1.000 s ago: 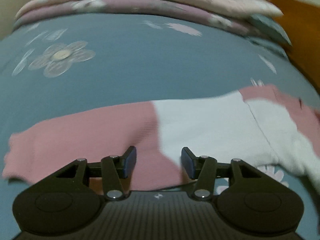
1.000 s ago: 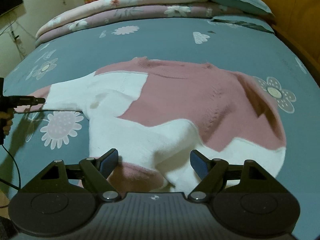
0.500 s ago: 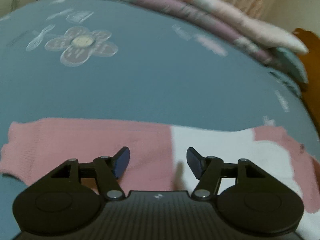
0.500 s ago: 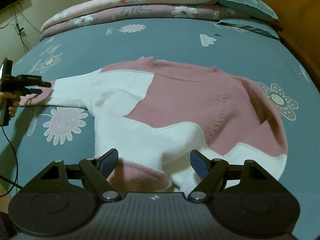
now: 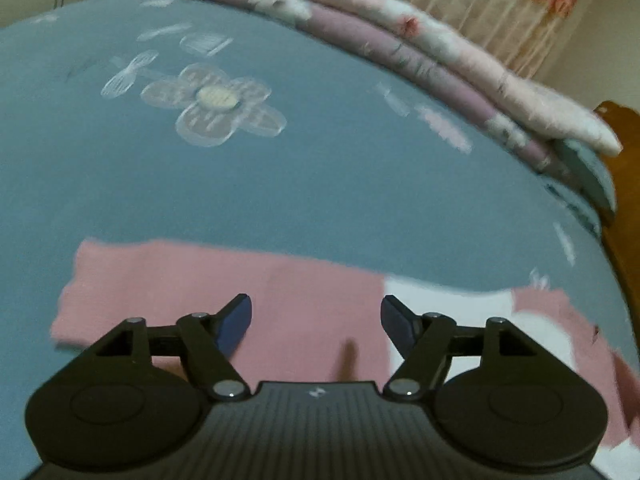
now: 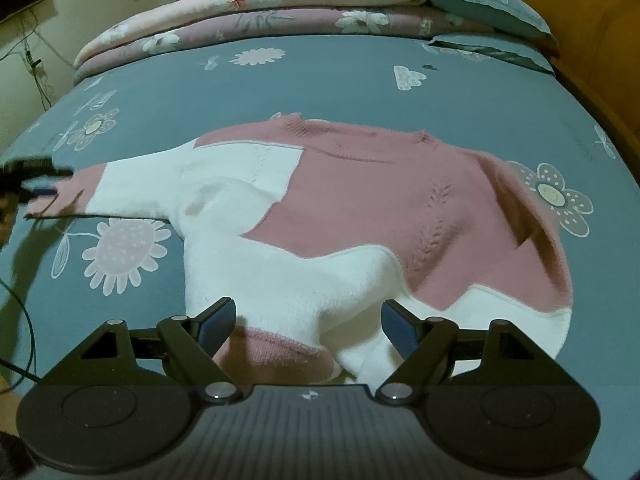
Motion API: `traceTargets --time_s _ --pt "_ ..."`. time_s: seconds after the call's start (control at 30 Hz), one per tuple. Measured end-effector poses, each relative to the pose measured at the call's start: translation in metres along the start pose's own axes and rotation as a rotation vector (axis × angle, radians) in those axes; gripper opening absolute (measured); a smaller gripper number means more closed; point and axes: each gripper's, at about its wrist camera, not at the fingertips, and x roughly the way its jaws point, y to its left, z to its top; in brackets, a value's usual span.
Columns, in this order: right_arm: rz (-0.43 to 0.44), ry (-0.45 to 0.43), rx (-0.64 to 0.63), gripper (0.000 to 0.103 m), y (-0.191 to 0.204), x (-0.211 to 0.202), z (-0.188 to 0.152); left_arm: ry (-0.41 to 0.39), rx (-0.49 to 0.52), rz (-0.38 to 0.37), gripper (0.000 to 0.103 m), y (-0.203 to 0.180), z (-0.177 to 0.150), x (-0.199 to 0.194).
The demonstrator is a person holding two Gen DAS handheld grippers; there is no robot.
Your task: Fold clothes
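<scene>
A pink and white knitted sweater (image 6: 360, 216) lies spread on the blue flowered bedsheet (image 6: 328, 88). Its left sleeve (image 6: 132, 186) stretches out flat toward the left, ending in a pink cuff (image 5: 208, 288). My left gripper (image 5: 316, 316) hovers over that pink cuff with its jaws opening and nothing pressed between the pads; it also shows in the right wrist view, the left gripper (image 6: 48, 178) at the sleeve end. My right gripper (image 6: 308, 322) stands open over the sweater's near hem, its pads apart from the cloth.
Folded pink and mauve quilts (image 6: 280, 8) and teal pillows (image 6: 488, 4) are stacked at the far end of the bed. A wooden headboard (image 6: 592, 32) runs along the right. A black cable (image 6: 20, 312) hangs off the left bed edge.
The left gripper's jaws have widened and it has slid leftward along the sleeve, from the pink-white seam to over the pink cuff, rolling as it went. The right gripper stayed put.
</scene>
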Motion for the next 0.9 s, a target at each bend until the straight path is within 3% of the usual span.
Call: traceTargets --time_s 0.13,0.23,0.47,0.63,0.73,0.9 --pt "0.002 0.004 -0.029 0.083 0.006 0.002 0.004 -0.026 -0.014 0.078 0.071 0.013 -0.007 -0.008" --pt "-0.003 0.006 -0.033 0.084 0.007 0.002 0.005 -0.015 0.002 0.09 0.07 -0.007 -0.005 -0.013" --pt "-0.036 0.004 -0.018 0.084 0.007 -0.004 0.001 0.027 0.284 -0.198 0.071 -0.127 -0.01 0.006" --pt "-0.097 0.003 0.024 0.084 0.001 -0.018 -0.008 0.072 0.411 -0.394 0.071 -0.214 -0.029 0.043" --pt "-0.145 0.007 0.049 0.084 -0.004 -0.031 -0.015 0.072 0.475 -0.444 0.071 -0.25 -0.044 0.064" --pt "-0.234 0.01 0.118 0.086 -0.021 -0.051 -0.031 0.078 0.488 -0.407 0.071 -0.272 -0.051 0.104"
